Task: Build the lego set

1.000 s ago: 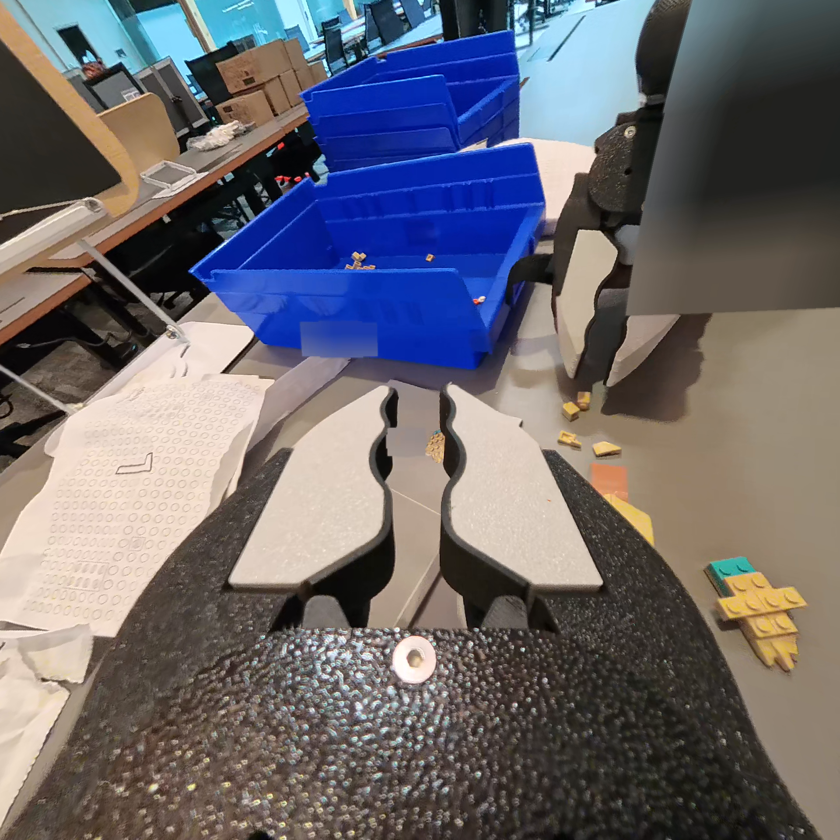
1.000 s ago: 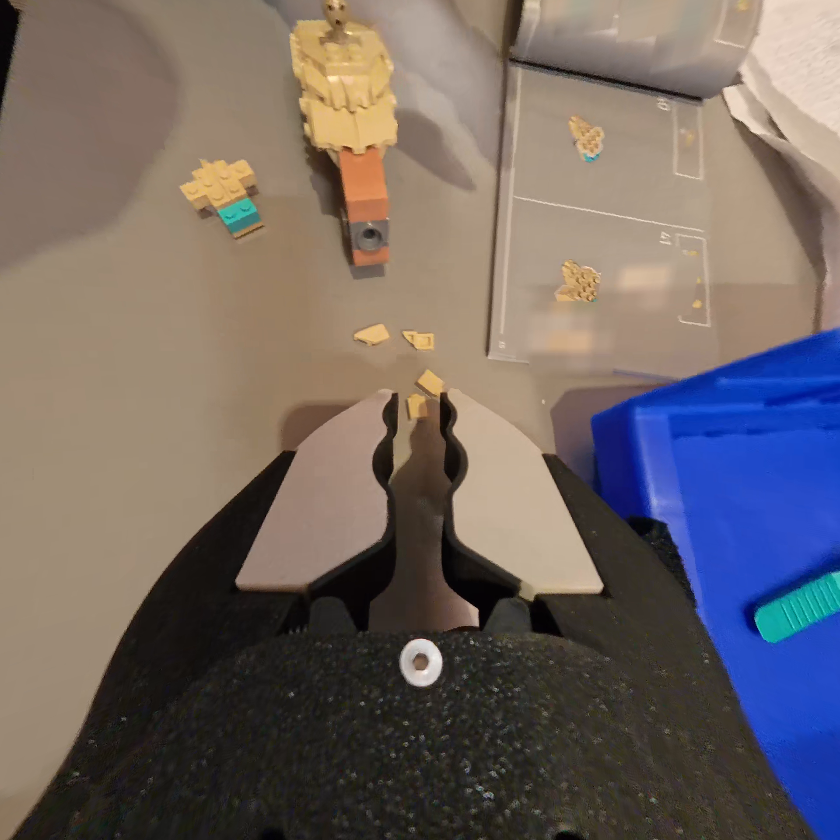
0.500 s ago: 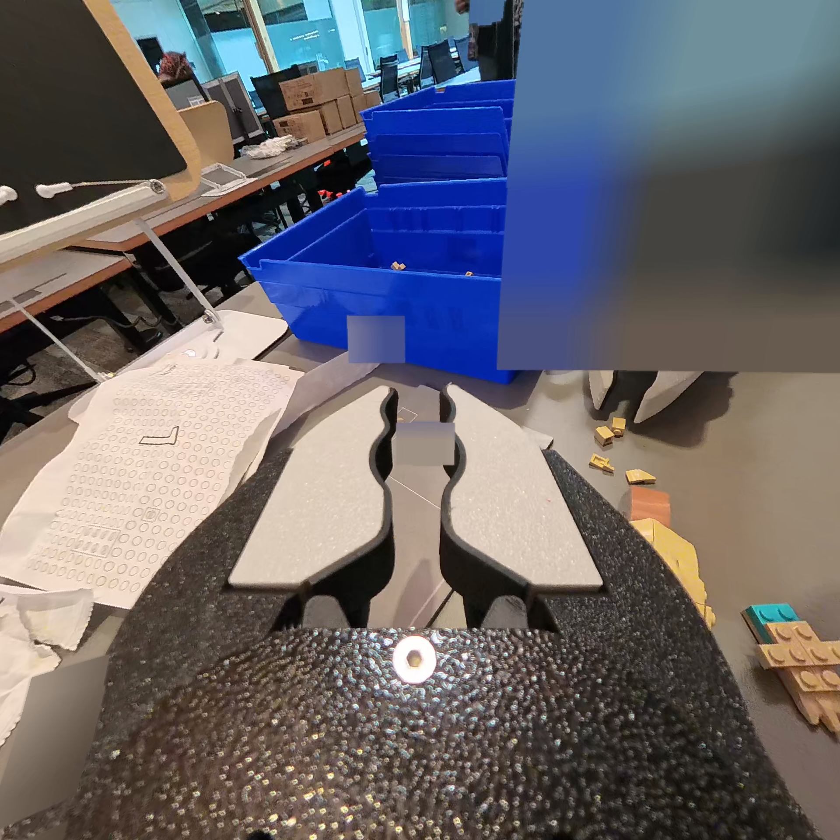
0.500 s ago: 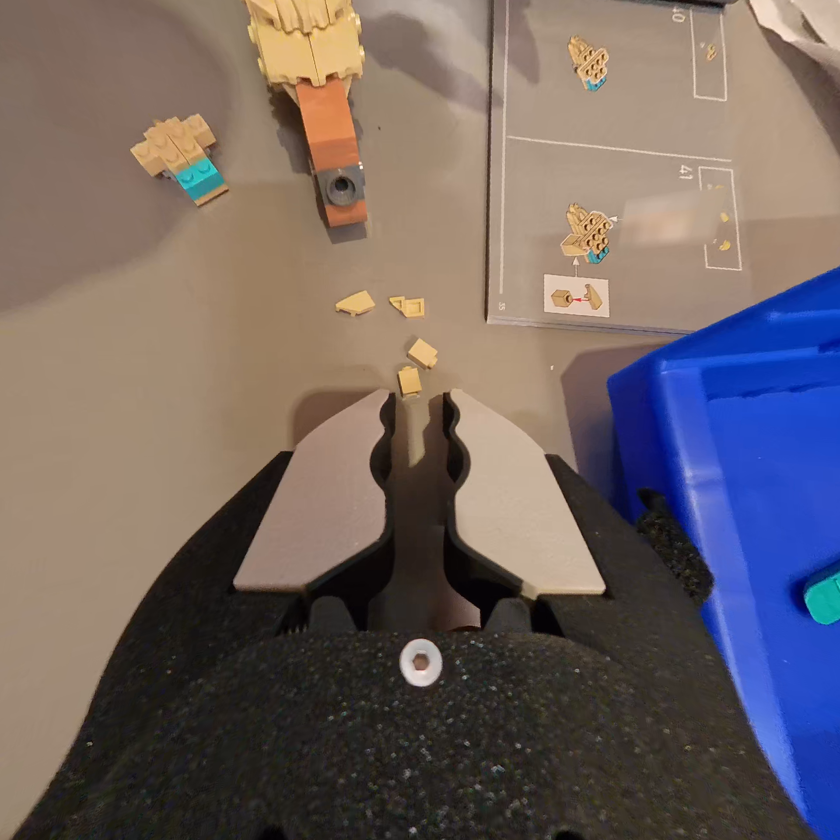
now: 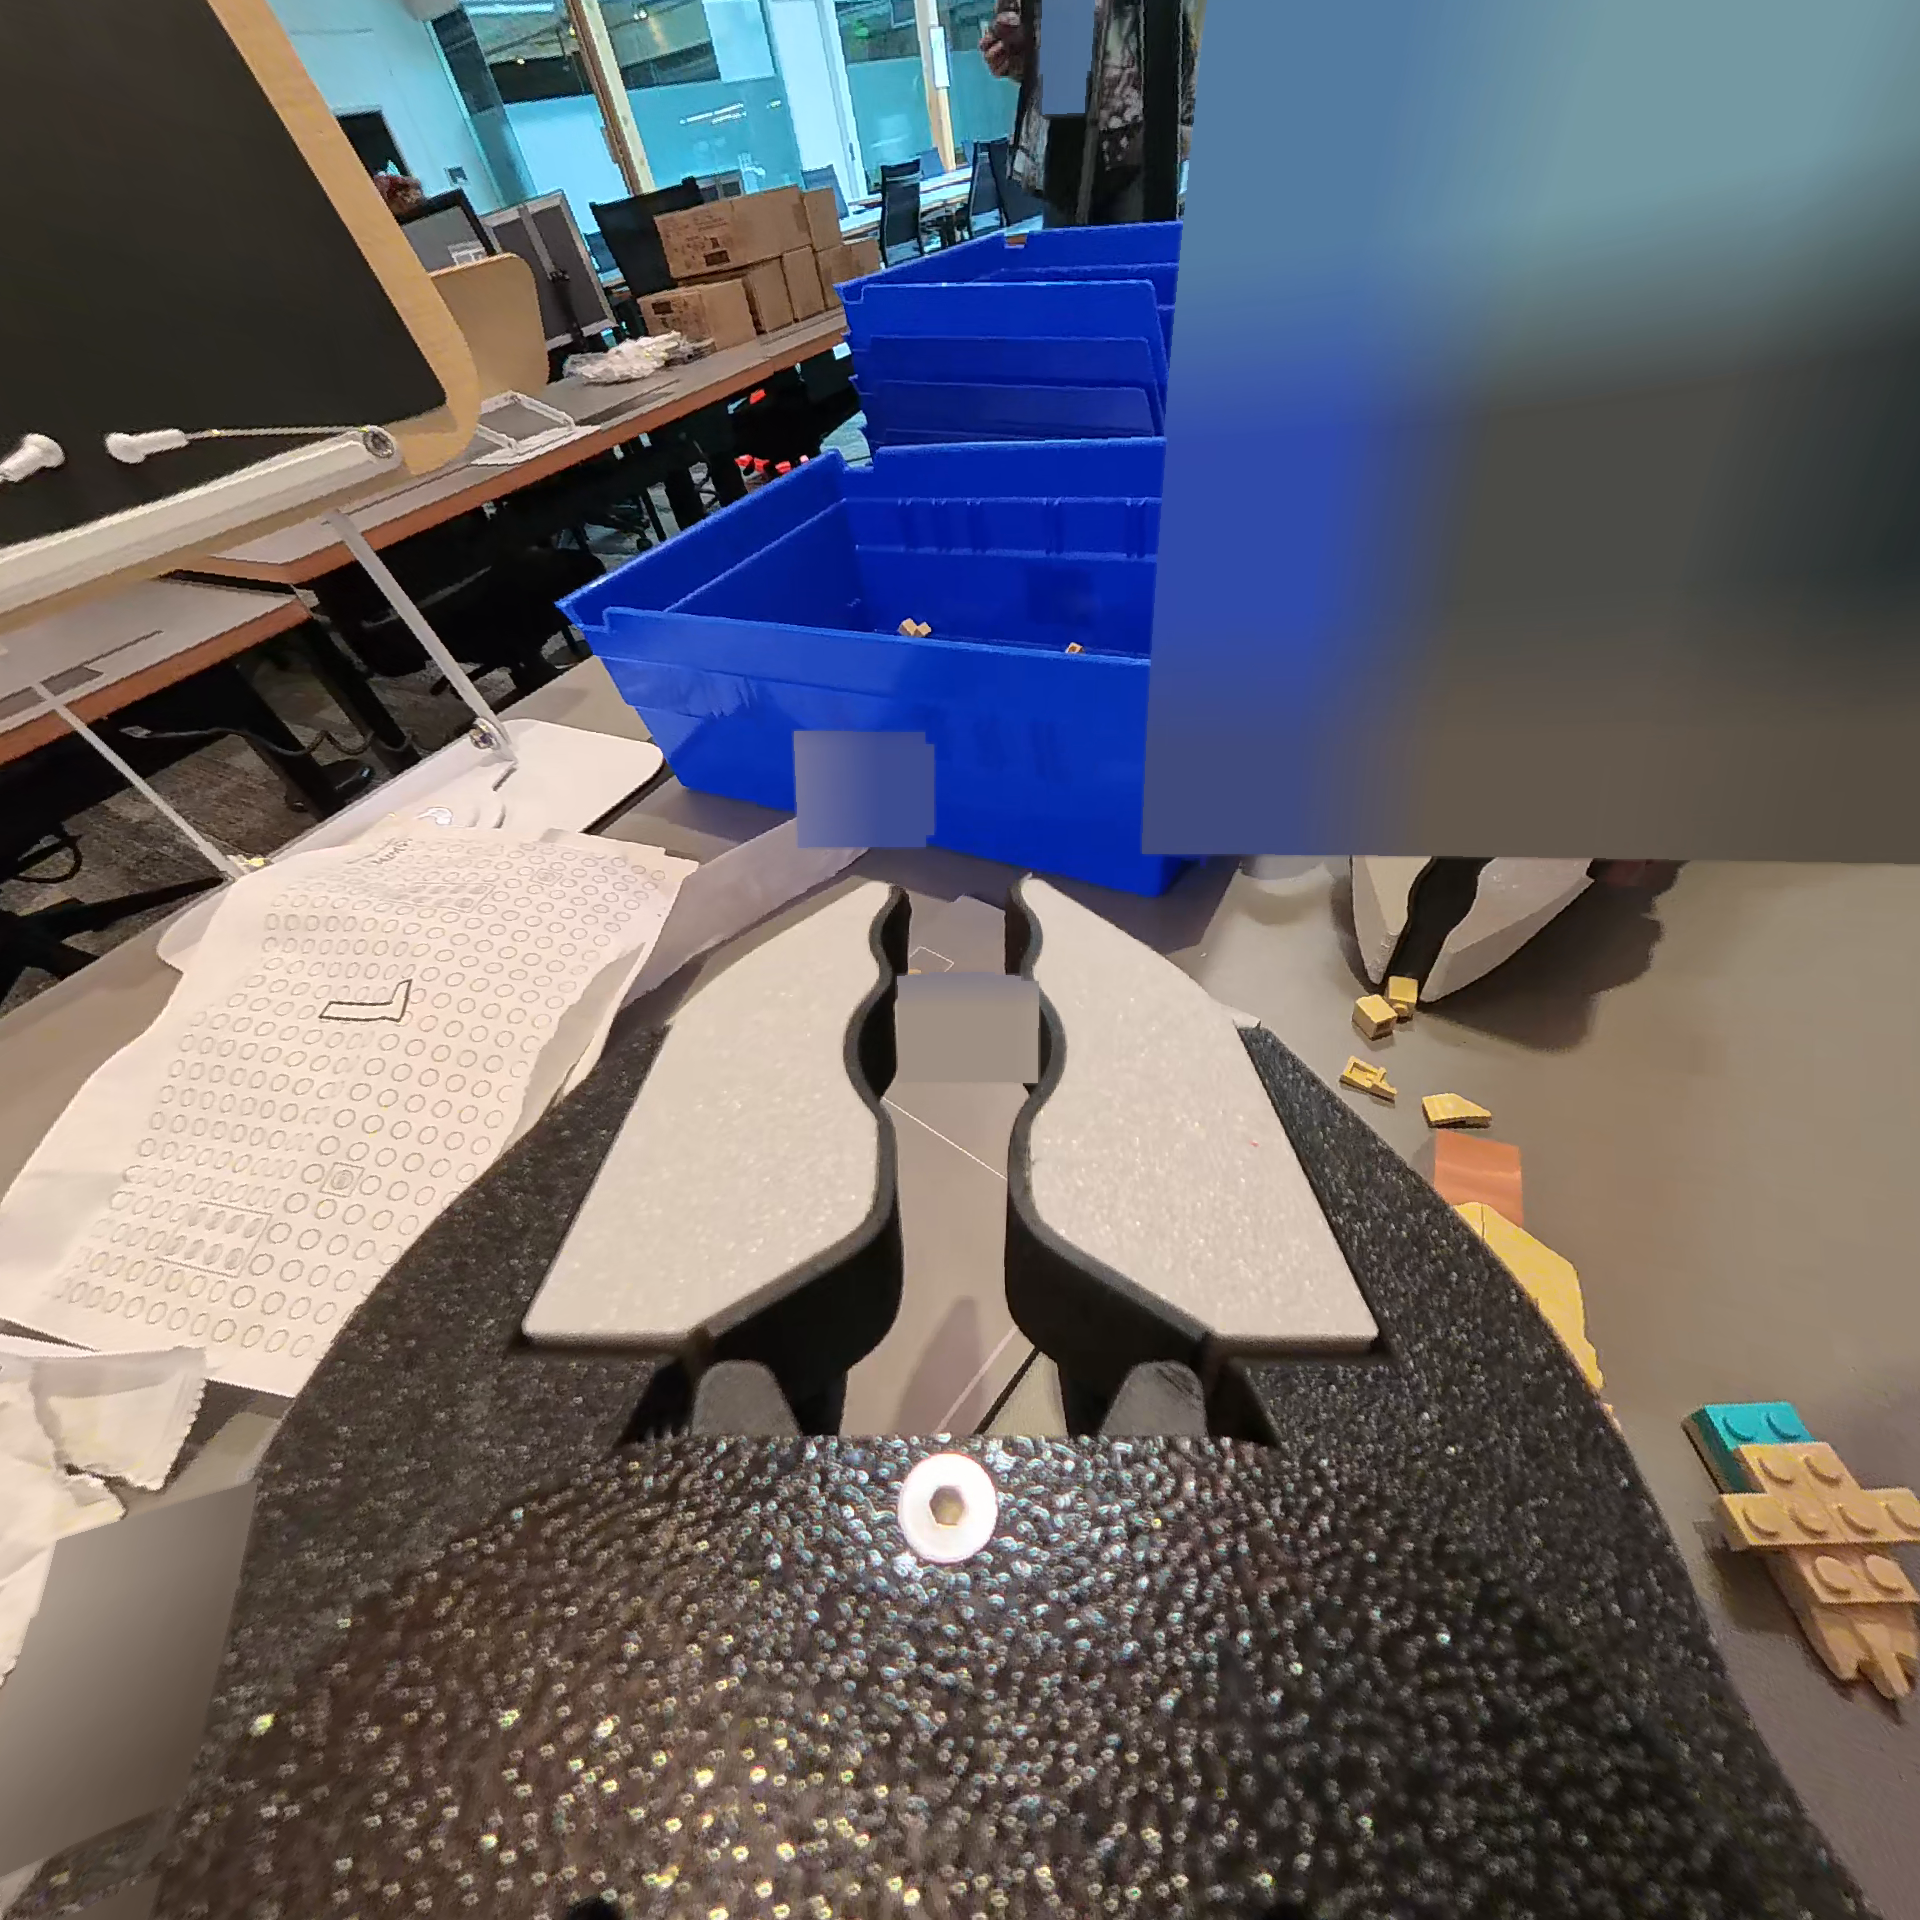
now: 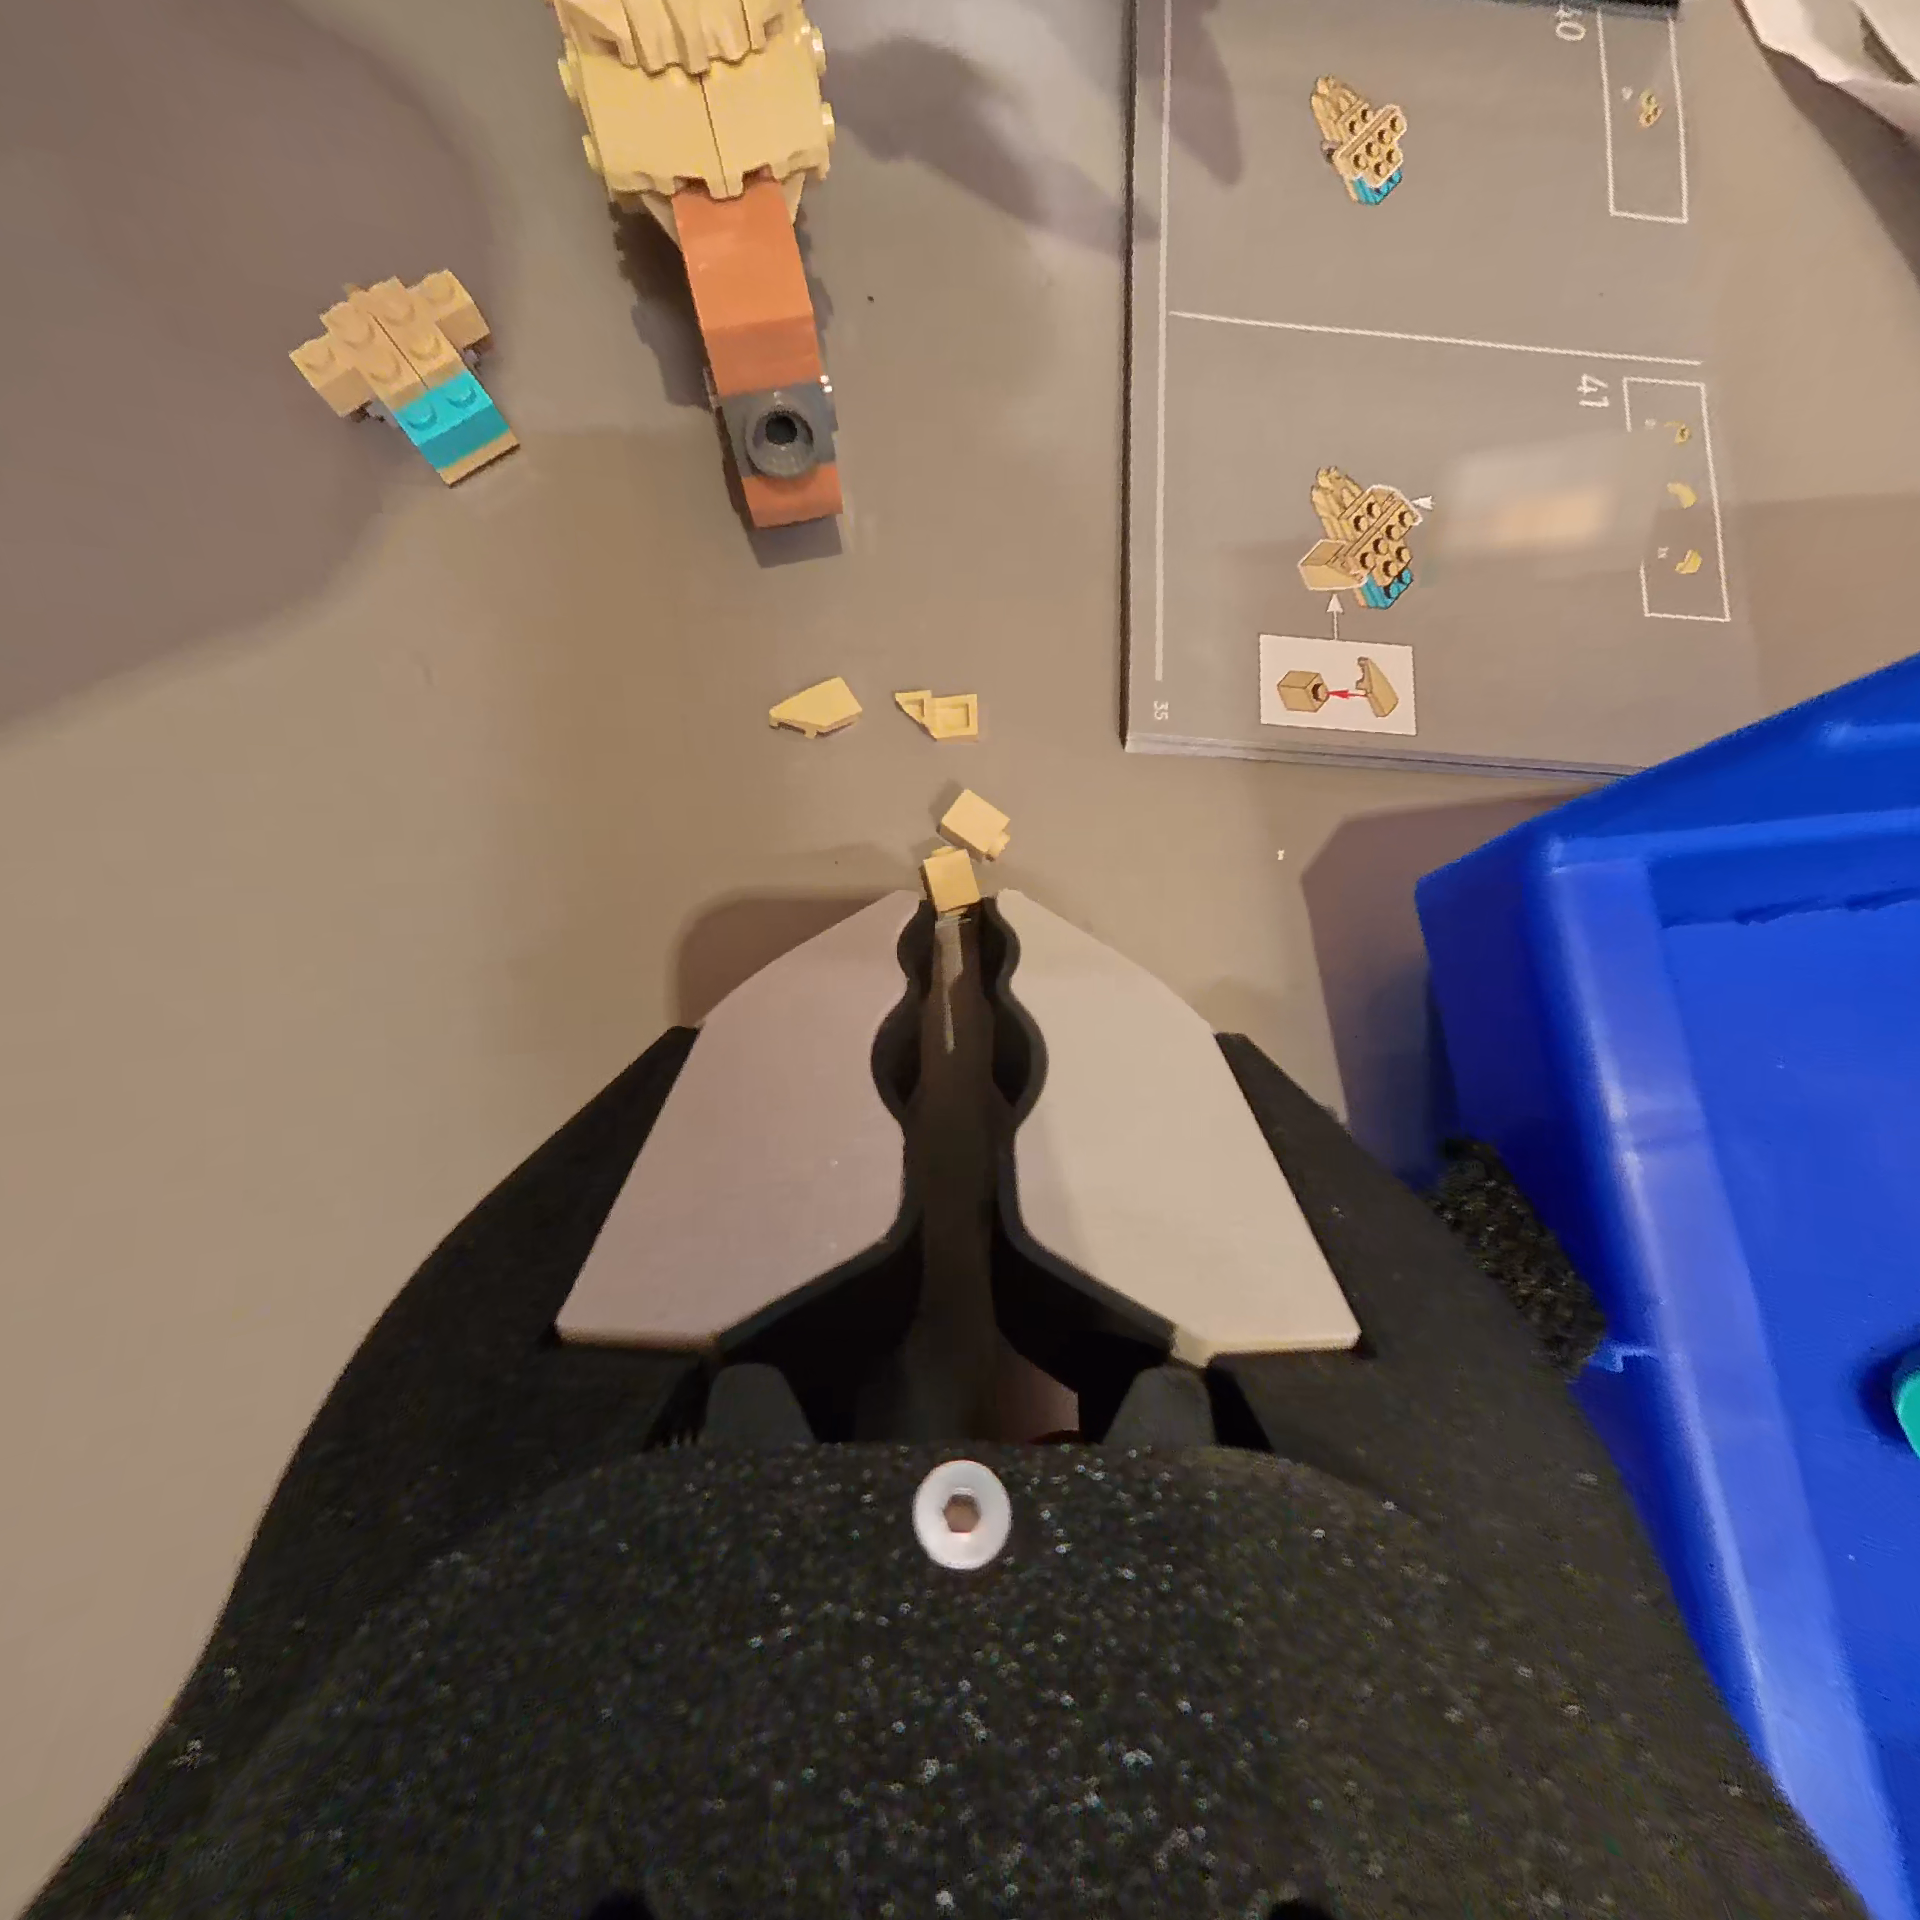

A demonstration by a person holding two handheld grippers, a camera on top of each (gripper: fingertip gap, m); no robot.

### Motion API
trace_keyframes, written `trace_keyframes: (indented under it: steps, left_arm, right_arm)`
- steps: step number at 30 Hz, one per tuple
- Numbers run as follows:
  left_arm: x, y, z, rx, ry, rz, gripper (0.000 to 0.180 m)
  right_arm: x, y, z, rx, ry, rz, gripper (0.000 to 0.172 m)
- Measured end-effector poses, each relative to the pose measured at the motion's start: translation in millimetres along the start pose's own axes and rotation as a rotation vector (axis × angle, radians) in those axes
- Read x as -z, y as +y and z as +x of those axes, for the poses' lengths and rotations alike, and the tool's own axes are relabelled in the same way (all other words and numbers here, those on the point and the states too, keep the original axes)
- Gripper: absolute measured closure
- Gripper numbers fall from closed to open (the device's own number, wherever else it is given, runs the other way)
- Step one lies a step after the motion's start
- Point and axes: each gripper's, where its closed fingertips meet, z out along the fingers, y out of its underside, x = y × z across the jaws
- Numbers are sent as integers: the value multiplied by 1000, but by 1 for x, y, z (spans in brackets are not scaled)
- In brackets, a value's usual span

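Left wrist view: the left claw (image 5: 956,914) hangs over the grey desk (image 5: 1714,1195) with a narrow bare gap between its fingers, above a grey instruction booklet. A white dotted paper sheet (image 5: 312,1091) lies to its left and a blue bin (image 5: 883,686) stands ahead. To the right, the right claw (image 5: 1415,982) touches down among small tan bricks.

Right wrist view: the right claw (image 6: 951,902) is pinched on a small tan brick (image 6: 952,875) at its fingertips. A second tan brick (image 6: 975,821) lies just beyond, touching it. Two tan wedge plates (image 6: 816,710) lie farther on, before a tan and brown brick model (image 6: 727,208). The instruction booklet (image 6: 1455,416) lies to the right.
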Motion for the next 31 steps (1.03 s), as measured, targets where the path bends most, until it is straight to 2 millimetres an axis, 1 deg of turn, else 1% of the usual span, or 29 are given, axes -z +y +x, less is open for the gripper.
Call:
trace_keyframes:
  steps: [7,15,19,25,28,31]
  left_arm:
    - [0,-1,-2,11,-9,10,163]
    - [0,-4,4,13,7,21,163]
    - [1,-6,6,7,13,28,163]
    - [2,-12,10,9,21,52,163]
    - [0,-11,12,5,24,52,163]
    - [-2,-8,13,0,25,45,163]
  right_arm:
    - [3,-5,1,10,13,25,164]
    - [6,-15,-3,34,18,73,163]
    - [7,-25,-4,34,23,123,163]
    - [13,-47,4,-2,87,266,164]
    - [14,-56,1,-14,84,332,163]
    - [14,-61,-3,-11,80,358,163]
